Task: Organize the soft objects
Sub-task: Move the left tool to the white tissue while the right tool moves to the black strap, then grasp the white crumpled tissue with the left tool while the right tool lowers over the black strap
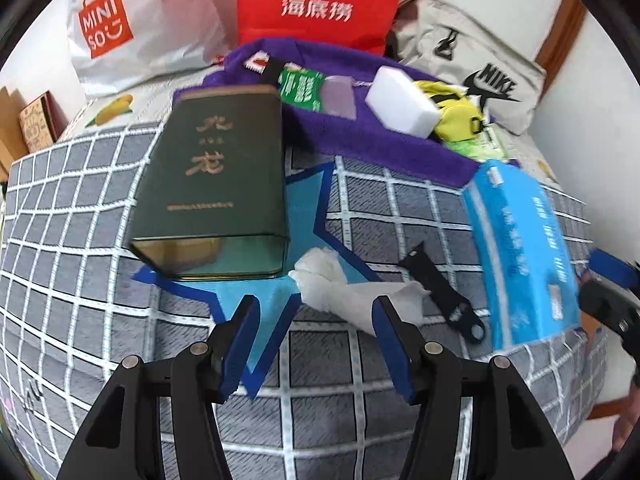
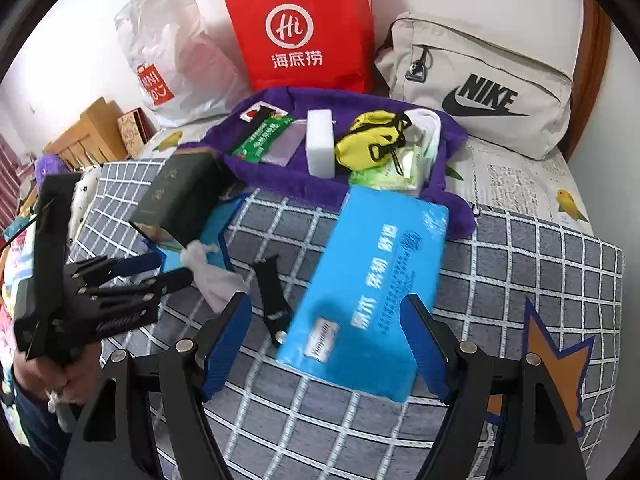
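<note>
Grey checked blanket [image 1: 100, 220] on a bed carries the whole lot, entered nearest first

- Left gripper [image 1: 316, 312]: jaws spread, nothing between the pads; a crumpled white cloth [image 1: 344, 292] lies just ahead at 1 o'clock, untouched
- Right gripper [image 2: 326, 316]: jaws spread wide, hovering astride the near end of a blue tissue pack [image 2: 372, 280]; pads not seen pressing it
- Black strap [image 2: 272, 300]: flat between cloth and tissue pack
- Blue star mat [image 1: 312, 196]: partly under a dark green tin [image 1: 224, 180] at 11 o'clock of the left gripper; gold characters on the tin, too blurred to read
- Orange star mat [image 2: 548, 356]: 3 o'clock of the right gripper, bare
- Purple towel [image 2: 280, 168], farther back: holds a green packet [image 2: 264, 136], white sponge block [image 2: 320, 144], yellow pouch [image 2: 368, 144] and pale green wipes [image 2: 384, 172]
- Rear row against the wall: white bag [image 2: 176, 60] marked MINISO, red paper bag [image 2: 304, 28] marked "Hi 海底捞", beige bag [image 2: 480, 84] marked NIKE

Progress, judged: early; soft items appear gathered on the towel, while cloth and tissue pack remain loose on the blanket
</note>
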